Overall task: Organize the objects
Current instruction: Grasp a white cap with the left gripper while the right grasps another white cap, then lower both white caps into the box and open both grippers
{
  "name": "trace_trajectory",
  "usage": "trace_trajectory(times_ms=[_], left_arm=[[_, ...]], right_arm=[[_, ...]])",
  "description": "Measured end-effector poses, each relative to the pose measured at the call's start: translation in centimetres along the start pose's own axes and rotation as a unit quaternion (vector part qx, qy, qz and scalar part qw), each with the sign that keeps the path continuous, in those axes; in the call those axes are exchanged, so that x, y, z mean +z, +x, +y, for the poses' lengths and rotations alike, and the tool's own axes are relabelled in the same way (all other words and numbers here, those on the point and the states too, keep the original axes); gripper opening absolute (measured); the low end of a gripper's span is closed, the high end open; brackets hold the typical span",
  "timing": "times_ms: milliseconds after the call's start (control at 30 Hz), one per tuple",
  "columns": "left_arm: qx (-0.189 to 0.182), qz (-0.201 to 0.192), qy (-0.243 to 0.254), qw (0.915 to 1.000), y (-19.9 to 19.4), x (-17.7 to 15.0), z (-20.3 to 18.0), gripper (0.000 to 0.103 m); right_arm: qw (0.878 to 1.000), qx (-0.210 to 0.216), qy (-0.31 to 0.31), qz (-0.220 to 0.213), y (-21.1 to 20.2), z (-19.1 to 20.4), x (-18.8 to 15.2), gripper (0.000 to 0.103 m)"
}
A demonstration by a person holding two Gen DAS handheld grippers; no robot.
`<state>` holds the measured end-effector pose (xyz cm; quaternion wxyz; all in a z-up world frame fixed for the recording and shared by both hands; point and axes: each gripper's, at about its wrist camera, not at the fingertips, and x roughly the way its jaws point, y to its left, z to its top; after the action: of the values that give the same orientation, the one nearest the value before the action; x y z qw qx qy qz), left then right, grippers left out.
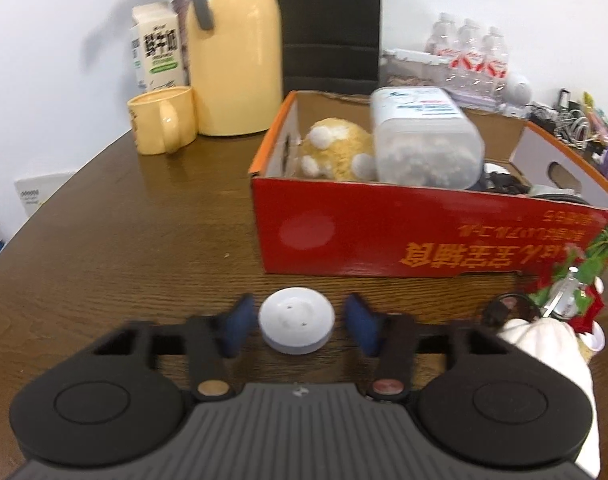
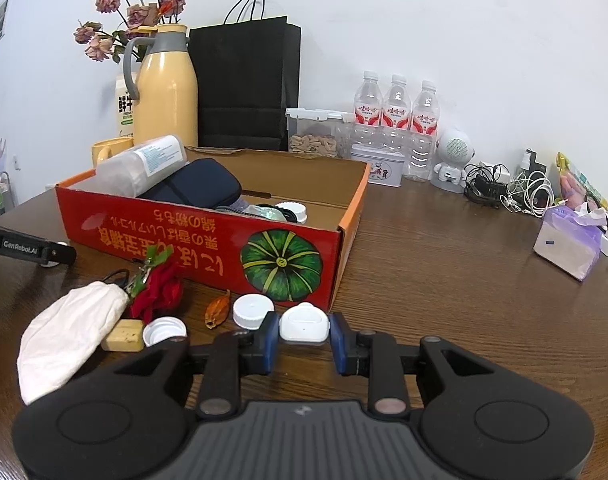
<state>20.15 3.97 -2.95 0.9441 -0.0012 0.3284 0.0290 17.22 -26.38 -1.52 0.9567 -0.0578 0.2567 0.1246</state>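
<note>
The left gripper fingers stand released around a round white plastic disc on the brown wooden counter, a gap showing each side; light, rigid and smooth, it is probably best pinched across its rim. The right gripper fingers clench a white rounded plastic case before the red cardboard box.

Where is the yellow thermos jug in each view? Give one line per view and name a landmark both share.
Left wrist view: the yellow thermos jug stands top centre-left, behind the yellow mug.
Right wrist view: the jug stands upper left, behind the red cardboard box, beside the black paper bag.
Shared landmark: the red cardboard box.
</note>
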Motion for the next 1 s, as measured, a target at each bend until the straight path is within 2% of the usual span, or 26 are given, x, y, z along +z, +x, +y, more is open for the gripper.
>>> trace_trajectory(times_ms=[333, 500, 700, 867, 1000], left_arm=[[-0.002, -0.019, -0.027, 0.9994, -0.8, -0.1, 0.6, 0.040], [0.000, -0.051, -0.023, 0.9984, -2.4, -0.1, 0.3, 0.040], [-0.027, -0.087, -0.019, 0.9957, -4.9, 1.0, -1.1, 0.040], [-0.045, -0.132, -0.002, 0.9903, -7.2, 3.2, -3.1, 0.040], [-0.059, -0.154, -0.003, 0.9863, -7.3, 5.3, -4.8, 0.040]], right_arm=[[1.000, -0.004, 0.000, -0.004, -0.1, 0.0, 0.0, 0.026], [1.000, -0.002, 0.000, -0.024, -0.8, 0.1, -0.1, 0.026], [0.999, 0.012, -0.004, -0.051, -1.5, 0.9, 0.4, 0.026], [0.996, 0.036, -0.010, -0.083, -1.8, 1.8, 2.4, 0.026], [0.993, 0.045, -0.018, -0.106, -1.3, 2.6, 5.0, 0.026]])
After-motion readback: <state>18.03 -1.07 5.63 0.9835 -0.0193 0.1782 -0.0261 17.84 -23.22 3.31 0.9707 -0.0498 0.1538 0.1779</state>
